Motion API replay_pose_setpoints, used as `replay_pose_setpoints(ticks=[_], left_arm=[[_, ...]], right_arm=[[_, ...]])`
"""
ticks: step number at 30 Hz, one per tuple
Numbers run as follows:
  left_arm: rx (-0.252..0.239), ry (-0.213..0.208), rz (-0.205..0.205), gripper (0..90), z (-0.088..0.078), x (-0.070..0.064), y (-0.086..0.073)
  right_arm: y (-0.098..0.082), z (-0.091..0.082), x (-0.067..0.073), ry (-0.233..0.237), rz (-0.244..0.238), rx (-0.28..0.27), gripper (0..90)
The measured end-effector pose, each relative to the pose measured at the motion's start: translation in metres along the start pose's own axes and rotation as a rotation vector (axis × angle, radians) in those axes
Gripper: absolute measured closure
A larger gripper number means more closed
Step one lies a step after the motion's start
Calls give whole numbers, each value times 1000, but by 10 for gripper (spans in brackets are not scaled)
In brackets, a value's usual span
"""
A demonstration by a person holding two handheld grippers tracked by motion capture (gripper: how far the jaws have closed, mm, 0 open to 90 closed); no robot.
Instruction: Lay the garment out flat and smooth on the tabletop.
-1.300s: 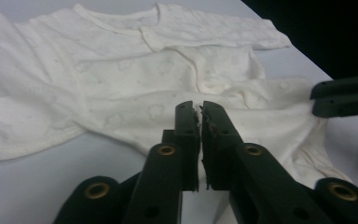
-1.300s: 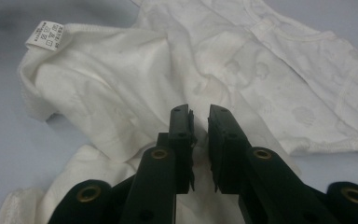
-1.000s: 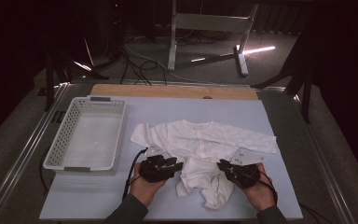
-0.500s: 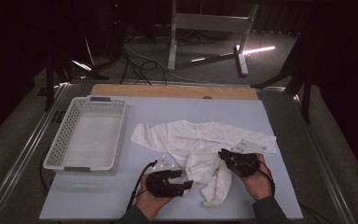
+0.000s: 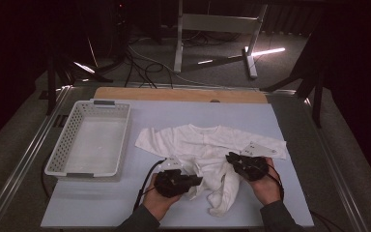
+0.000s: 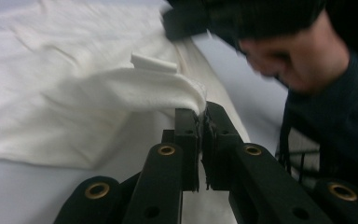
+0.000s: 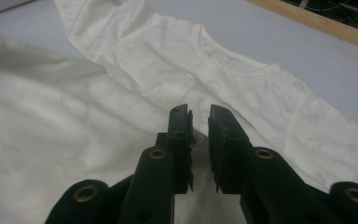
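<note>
A white baby garment lies spread on the pale blue mat, one leg trailing toward the front edge. My left gripper sits at its lower left. In the left gripper view that gripper is shut on a folded edge of the garment, lifting it slightly. My right gripper rests on the garment's lower right part. In the right gripper view its jaws stand a narrow gap apart, with a pinch of the garment between the pads.
A white perforated basket, empty, stands at the mat's left. A wooden board runs along the far edge. The other hand is close by in the left gripper view. Metal rails border the table on both sides.
My left gripper pulled back toward the front, then came in again and closed on the garment's edge. The right gripper shifted slightly away from the front edge, still on the cloth.
</note>
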State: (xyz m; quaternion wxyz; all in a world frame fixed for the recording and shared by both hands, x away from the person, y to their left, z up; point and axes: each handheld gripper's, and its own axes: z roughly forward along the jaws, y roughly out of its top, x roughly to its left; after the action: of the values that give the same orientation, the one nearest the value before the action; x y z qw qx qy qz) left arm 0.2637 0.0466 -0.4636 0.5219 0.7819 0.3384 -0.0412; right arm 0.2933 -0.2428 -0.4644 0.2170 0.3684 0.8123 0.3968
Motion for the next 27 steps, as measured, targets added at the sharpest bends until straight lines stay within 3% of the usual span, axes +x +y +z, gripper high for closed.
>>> replay_pose_setpoints(ticks=[4,10,13,20,27], left_arm=[[3,70,-71,832,-7,24,3],[23,208,-83,810,-7,52,2],[30,233,-82,792,-5,58,1],[0,219,-24,568,-9,46,-6],[15,177,48,548,-4,28,-8]], right_arm=[[0,0,1,-12,-4,5,747],[-1,2,2,-17,-5,12,725],[0,1,4,-9,-6,4,658],[2,-4,15,19,-7,-28,517],[0,-10,33,50,-48,-39,499]])
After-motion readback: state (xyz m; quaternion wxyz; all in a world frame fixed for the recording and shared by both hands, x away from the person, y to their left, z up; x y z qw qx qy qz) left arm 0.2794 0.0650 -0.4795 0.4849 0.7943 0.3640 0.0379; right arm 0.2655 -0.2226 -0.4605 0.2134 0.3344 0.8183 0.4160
